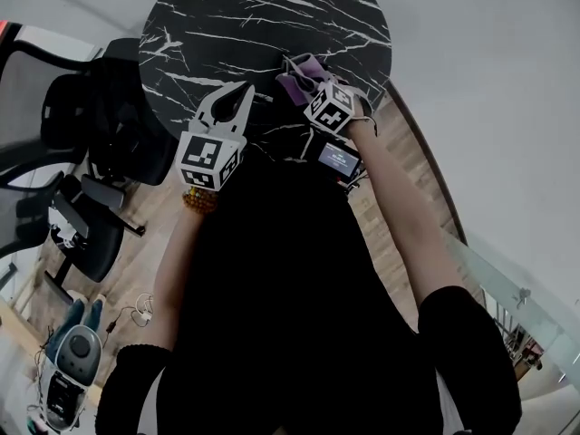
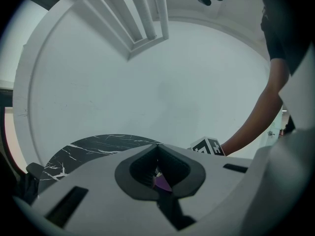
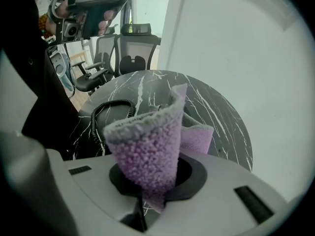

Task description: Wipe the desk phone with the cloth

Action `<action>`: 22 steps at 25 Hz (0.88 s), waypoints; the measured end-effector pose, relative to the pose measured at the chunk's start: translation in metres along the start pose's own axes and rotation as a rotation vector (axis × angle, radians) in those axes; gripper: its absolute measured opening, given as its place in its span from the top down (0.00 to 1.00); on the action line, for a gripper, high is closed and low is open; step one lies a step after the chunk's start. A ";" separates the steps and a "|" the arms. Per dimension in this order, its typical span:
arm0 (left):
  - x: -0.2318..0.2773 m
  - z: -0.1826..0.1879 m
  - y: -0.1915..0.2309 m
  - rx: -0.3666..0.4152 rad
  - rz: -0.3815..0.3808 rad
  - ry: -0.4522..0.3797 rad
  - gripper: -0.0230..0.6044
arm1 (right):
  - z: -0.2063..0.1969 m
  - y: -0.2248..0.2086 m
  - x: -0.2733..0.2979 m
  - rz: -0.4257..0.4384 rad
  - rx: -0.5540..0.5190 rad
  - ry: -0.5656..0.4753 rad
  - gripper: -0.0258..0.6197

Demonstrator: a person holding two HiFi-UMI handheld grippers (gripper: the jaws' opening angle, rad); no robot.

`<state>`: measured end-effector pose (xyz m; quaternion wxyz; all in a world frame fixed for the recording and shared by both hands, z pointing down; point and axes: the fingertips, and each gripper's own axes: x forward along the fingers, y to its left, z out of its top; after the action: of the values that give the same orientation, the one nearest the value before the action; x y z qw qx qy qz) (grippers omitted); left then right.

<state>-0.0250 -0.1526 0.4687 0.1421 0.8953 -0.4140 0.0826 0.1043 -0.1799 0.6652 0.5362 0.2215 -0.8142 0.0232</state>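
Right gripper (image 1: pixel 315 91) was clenched on the purple cloth (image 3: pixel 147 146) and held above the near edge of the round black marble table (image 1: pixel 263 25). The cloth stood up from the jaws as a folded cone, with a loose flap hanging toward the table's far side. Left gripper (image 1: pixel 234 98) was closed with nothing between its jaws, also raised over the table's near edge, beside the right one and not touching it.

A coiled cord (image 3: pixel 114 105) lay on the table on its near-left part. The phone body itself couldn't be made out clearly and was mostly hidden.

Handling, as a guess: the cloth looked like light, soft, nubby microfibre, floppy and not slippery. A pinch at the fold, as here, seems fine, leaving the free fuzzy face to do the wiping. The phone is probably rigid plastic and fairly light, and may slide on the smooth marble. The cord could snag.
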 end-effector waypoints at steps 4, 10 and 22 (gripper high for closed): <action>0.001 0.001 -0.002 0.002 -0.004 0.000 0.94 | -0.002 0.006 0.002 0.019 -0.003 0.009 0.86; 0.000 -0.001 -0.001 0.001 -0.001 0.001 0.94 | -0.004 0.016 0.004 0.044 0.002 0.019 0.86; -0.002 -0.002 0.000 0.001 0.007 0.004 0.94 | -0.003 0.020 0.004 0.034 0.040 0.019 0.86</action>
<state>-0.0261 -0.1509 0.4699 0.1422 0.8937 -0.4169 0.0849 0.0978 -0.1621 0.6745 0.5387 0.2180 -0.8122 0.0507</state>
